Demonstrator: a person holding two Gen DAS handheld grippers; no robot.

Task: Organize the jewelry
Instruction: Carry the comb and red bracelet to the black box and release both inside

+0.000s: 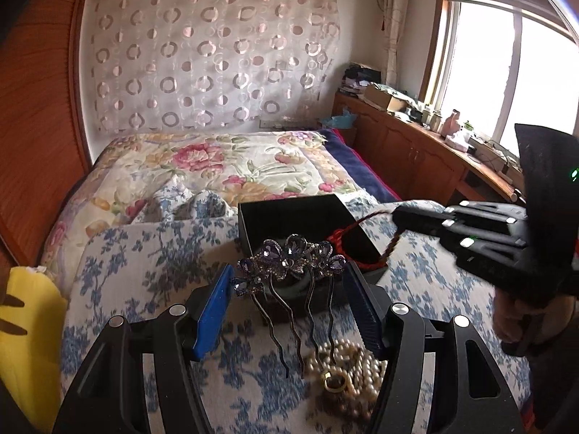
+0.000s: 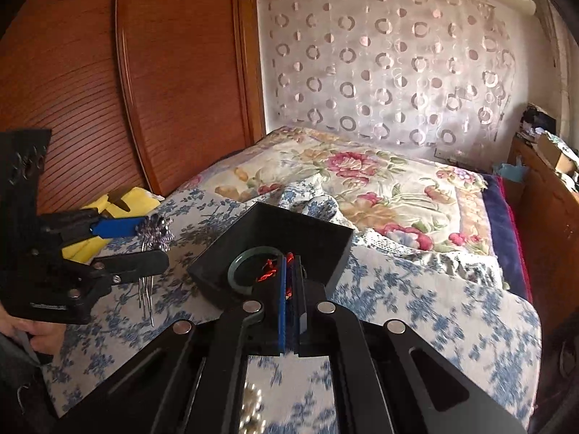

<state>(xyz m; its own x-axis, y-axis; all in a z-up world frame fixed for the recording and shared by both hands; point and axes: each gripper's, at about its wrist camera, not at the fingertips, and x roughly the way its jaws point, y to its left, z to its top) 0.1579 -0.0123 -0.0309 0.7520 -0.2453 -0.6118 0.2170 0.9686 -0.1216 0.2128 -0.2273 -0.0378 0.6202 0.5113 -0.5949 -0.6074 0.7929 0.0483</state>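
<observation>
Left gripper [image 1: 287, 291], blue-padded fingers [image 1: 211, 316] spread moderately, with the purple jewelled hair comb [image 1: 289, 262] between them; whether the pads press the comb cannot be told, though in the right wrist view the comb [image 2: 155, 233] hangs at the left gripper [image 2: 144, 242] tips, above the bedspread. Right gripper [image 2: 291, 278], jaws nearly closed, pinches a red braided cord [image 2: 269, 266] over the black box [image 2: 318, 237]; a green bangle [image 2: 240, 266] lies inside the box. The pearl necklace [image 1: 347, 372] lies on the blue-flowered bedspread [image 1: 152, 253], nearer the camera than the box [image 1: 289, 213]. A yellow cloth [image 1: 29, 329] lies left of the box.
</observation>
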